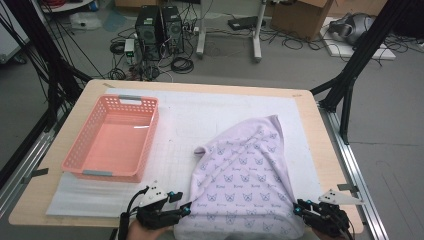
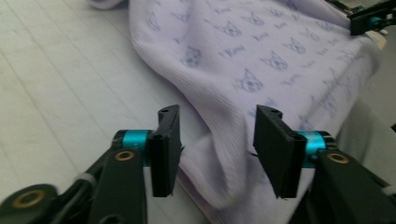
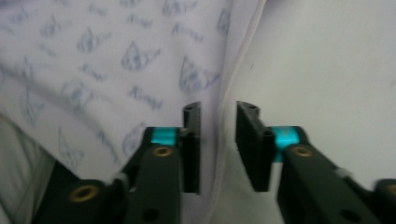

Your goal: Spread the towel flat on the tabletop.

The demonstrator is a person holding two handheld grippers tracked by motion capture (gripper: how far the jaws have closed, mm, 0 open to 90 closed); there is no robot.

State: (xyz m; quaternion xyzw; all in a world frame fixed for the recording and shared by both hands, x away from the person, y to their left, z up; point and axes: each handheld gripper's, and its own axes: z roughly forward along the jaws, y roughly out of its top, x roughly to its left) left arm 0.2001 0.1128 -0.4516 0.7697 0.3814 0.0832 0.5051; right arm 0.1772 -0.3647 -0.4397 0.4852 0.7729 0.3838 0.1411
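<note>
Grippers, 2: left gripper (image 2: 217, 149) jaws apart, straddling a fold of lilac printed cloth (image 1: 245, 182), pads not pressing; right gripper (image 3: 218, 144) jaws parted astride the cloth's hem. Cloth on white mat (image 1: 200, 115), near table edge; pink basket (image 1: 114, 137) well left.

You have a pale lilac ribbed-knit garment printed with small blue butterflies (image 1: 245, 175) lying rumpled on the table's near right, its hem overhanging the near edge.

near edge of the lilac cloth (image 1: 245, 185) cut off at the high view's bottom
</note>
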